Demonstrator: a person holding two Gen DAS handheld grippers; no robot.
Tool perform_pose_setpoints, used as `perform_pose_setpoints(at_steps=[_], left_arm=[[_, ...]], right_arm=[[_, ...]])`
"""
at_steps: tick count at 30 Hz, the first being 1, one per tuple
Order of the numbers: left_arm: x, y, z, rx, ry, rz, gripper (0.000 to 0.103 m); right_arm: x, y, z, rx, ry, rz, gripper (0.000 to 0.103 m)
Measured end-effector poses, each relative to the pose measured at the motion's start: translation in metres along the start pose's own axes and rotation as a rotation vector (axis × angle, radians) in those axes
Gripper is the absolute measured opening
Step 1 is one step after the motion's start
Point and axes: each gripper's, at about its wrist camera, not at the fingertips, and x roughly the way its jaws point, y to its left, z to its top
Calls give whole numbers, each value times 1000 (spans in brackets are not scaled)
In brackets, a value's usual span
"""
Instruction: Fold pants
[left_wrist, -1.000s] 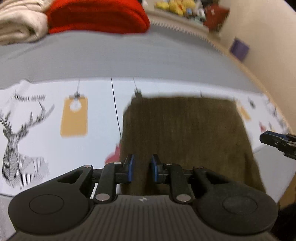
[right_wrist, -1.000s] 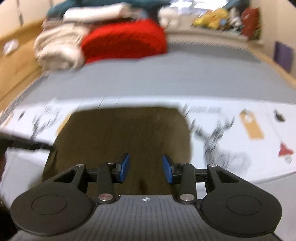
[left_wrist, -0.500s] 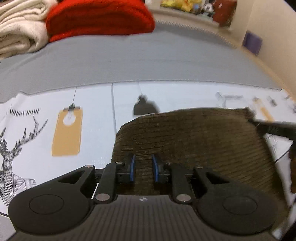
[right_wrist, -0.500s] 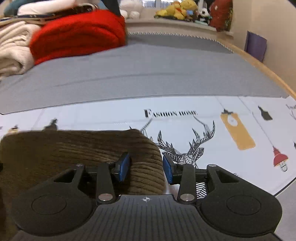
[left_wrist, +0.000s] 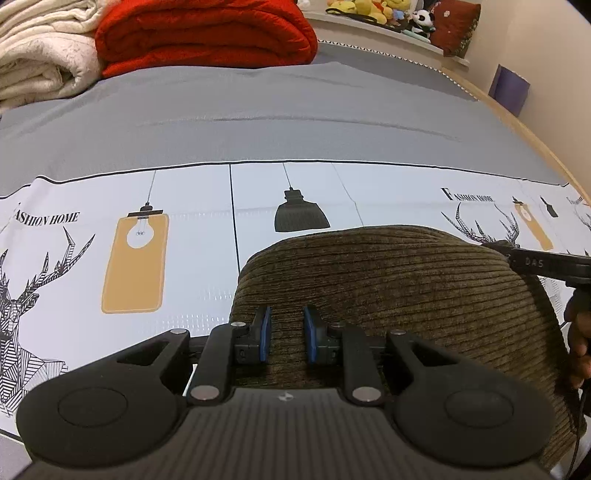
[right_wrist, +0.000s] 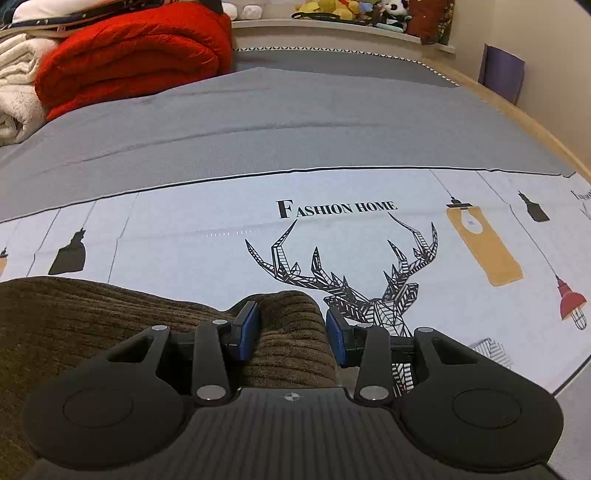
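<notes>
The brown corduroy pants lie bunched on the printed white sheet, their folded edge bulging upward. My left gripper is shut on the near left part of the fabric, which fills the narrow gap between its blue pads. My right gripper is shut on a thick fold at the right corner of the pants. In the left wrist view the right gripper's black finger sits on the pants' far right edge, with a hand behind it.
A grey cover spreads beyond the printed sheet. A folded red quilt and a cream blanket are stacked at the far left. Plush toys line a back shelf. The wooden bed edge curves along the right.
Both grippers have come down and forward with the pants. The cloth, hanging as a flat panel before, now rests low on the sheet with a rounded fold.
</notes>
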Motion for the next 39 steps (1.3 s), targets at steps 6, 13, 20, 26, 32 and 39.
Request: perform_pose_setpoints(at_steps=[6,13,20,26,32,39], left_arm=[[-12,-4,-6,35,-15,15,23],[-38,-1,-19,60,-29,5,25],[-85,-4,-28,49,-59,23,71],[-169,-24,-36,96,-204,94,91],[-235,-48,-80,58,-284,80,103],[-182,-79,-131,62,-42,103,103]], right_arm=[[-48,-3,3,45,-39,-14,52],[-132,4,-13,-70,-93,60,59],[-177,-13,-50,-18,-18,67,67],[-236,-18,-64,38,-106,88,92],[-269,-13,-97,-12,-158,101,97],[-257,0,-118,-100,-118,73,97]])
